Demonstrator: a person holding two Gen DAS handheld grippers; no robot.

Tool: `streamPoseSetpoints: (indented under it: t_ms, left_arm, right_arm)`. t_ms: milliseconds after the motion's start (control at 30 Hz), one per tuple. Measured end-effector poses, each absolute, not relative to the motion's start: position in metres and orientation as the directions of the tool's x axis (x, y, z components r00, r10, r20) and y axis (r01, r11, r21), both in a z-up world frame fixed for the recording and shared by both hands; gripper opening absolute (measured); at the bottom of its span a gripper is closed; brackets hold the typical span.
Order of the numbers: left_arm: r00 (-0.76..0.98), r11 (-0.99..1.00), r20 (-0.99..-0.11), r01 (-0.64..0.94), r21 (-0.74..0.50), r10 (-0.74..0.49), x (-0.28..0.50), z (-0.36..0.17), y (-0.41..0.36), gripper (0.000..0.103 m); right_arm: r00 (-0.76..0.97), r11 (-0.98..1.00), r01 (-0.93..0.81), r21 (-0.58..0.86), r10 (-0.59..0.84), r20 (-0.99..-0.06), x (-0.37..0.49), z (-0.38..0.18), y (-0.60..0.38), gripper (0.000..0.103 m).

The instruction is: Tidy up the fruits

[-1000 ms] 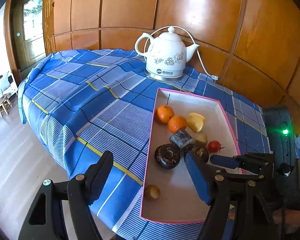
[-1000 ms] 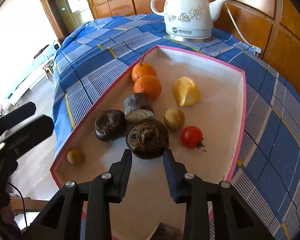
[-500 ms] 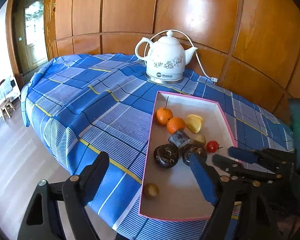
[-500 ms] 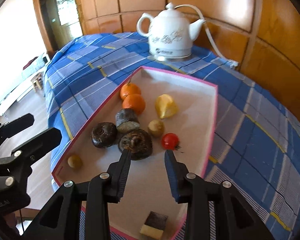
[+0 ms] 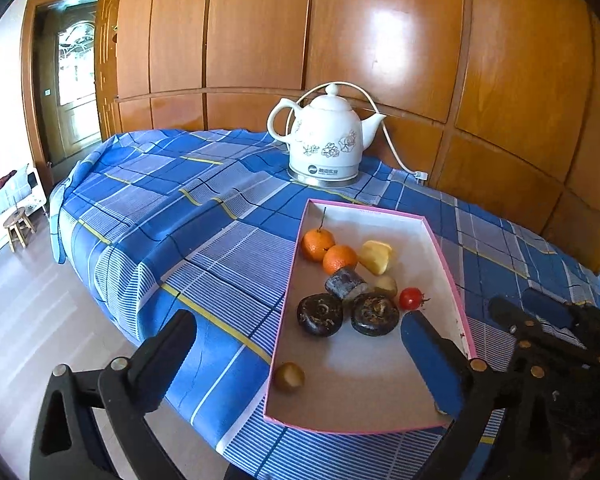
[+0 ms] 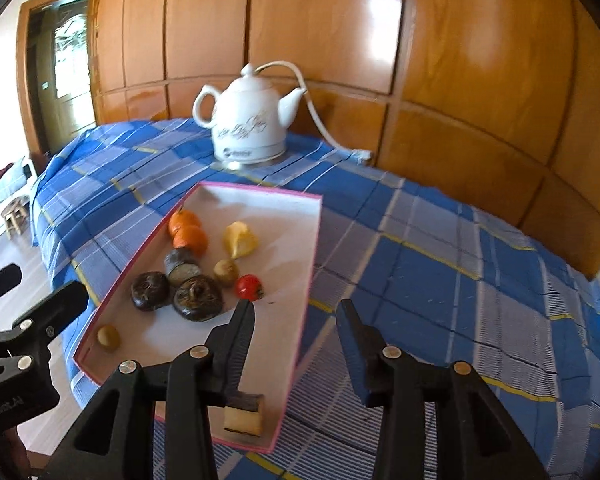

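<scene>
Both tools pull back from the pink-rimmed tray (image 5: 448, 264), their jaws having just been opening.
Left tool (image 5: 296, 344) and right tool (image 6: 296, 332) gape empty; fruits (image 6: 188, 240) sit in the tray at frame centre on the checked worktop (image 5: 180, 208).

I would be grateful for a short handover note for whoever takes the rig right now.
Left tongs: open, empty, jaws just widened, above the tray's near left edge.
Right tongs: open, empty, jaws just opening, over the tray's right rim.
In the tray: two oranges, a yellow piece, a tomato, two dark round fruits, a dark stub, two small tan fruits, a cut piece near the front.
Done: all visible fruit is in the tray.
Left: cannot tell.
</scene>
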State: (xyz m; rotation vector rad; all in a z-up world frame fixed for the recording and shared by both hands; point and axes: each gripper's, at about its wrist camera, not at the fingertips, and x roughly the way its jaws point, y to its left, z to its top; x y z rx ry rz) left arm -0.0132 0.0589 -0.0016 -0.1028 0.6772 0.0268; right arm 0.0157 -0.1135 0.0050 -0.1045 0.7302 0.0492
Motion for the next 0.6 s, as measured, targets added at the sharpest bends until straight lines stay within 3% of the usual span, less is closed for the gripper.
streamPoseSetpoints:
  t_ms: [600]
  left_arm:
    - [0.813,0.995,-0.580,-0.094,-0.041,0.053,-0.030,0.010,0.051,0.103]
  right_arm:
    - [0.793,0.996,-0.050,-0.077,-0.007,-0.609,-0.005,0.019,-0.115,0.043]
